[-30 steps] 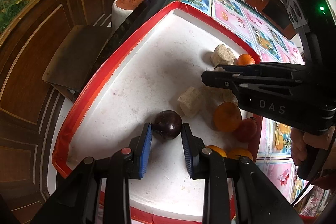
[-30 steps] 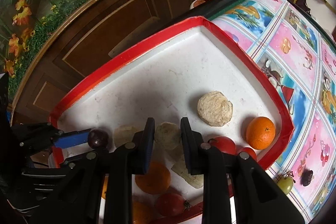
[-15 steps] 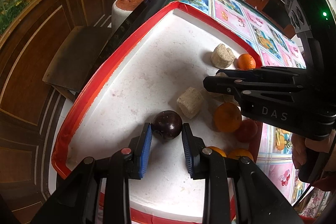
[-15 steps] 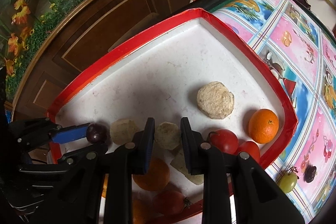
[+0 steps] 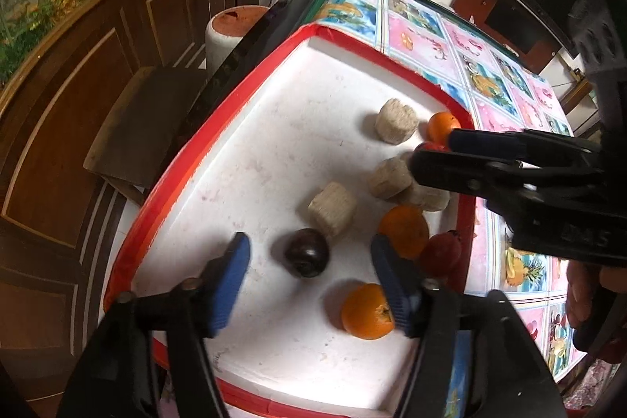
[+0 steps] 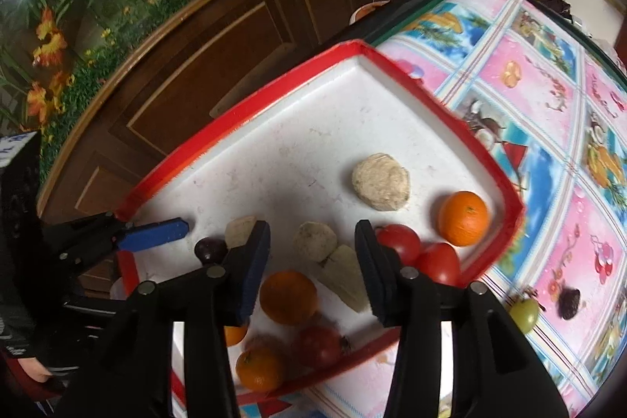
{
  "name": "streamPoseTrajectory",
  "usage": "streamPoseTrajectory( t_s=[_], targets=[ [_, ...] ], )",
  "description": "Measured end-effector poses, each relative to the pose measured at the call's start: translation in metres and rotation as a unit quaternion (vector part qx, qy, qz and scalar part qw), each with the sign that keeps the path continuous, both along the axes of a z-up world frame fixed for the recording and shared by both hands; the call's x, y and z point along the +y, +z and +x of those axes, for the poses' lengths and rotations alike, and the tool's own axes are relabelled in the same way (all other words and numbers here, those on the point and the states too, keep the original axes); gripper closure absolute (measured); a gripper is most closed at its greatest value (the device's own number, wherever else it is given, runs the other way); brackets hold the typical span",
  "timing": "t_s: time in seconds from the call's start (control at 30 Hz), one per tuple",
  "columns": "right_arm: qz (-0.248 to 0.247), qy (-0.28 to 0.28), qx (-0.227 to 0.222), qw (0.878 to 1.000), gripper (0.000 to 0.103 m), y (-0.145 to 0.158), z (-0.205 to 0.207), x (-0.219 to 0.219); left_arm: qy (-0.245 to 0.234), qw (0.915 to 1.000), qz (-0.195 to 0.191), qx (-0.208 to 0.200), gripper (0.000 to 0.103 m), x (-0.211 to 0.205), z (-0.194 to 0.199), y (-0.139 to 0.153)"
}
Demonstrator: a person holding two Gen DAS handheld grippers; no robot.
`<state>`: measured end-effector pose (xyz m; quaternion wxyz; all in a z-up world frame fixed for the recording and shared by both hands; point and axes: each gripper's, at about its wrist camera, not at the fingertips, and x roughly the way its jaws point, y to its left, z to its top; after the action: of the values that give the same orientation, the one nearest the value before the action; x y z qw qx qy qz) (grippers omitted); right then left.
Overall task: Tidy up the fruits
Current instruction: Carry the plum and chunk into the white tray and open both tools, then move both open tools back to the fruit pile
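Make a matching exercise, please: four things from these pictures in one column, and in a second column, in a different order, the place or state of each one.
Things
1. dark plum
2. green fruit
3. left gripper
4. orange next to the far beige piece

Places or states
A. in the tray's corner, by the red rim
B. jaws opening, pads clear of the fruit
C. outside the tray, on the patterned tablecloth
D. on the tray floor between two blue pads, not touched

Pairs: 1-D, 2-C, 3-B, 4-A
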<state>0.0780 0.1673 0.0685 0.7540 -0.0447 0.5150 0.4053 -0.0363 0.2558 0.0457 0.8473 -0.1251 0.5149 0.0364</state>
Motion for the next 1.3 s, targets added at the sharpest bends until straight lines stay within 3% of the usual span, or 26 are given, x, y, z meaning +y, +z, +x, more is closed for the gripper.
streamPoseTrajectory(
  t_s=[0.2,0.5,0.9,1.3],
  targets=[
    [0.011,-0.030,-0.012,0.999,0.028,0.012,-0.008,-0.032,-0.008,0.9998,0.018,-0.010,0.025,-0.015,0.004,0.013],
    [0.007,-0.091,0.007,0.996,0.017,0.008,-0.017,-0.089,-0.033,0.9990,0.022,-0.021,0.023,-0.046,0.015,0.028],
    [-0.014,-0.171,0.010,0.985,0.015,-0.004,-0.042,-0.182,-0.102,0.9943,0.024,-0.022,0.022,-0.110,0.028,0.033],
    [-0.023,-0.270,0.054,0.961,0.015,-0.033,-0.069,-0.266,-0.179,0.9836,0.020,-0.005,0.022,-0.168,0.041,0.024]
  ],
)
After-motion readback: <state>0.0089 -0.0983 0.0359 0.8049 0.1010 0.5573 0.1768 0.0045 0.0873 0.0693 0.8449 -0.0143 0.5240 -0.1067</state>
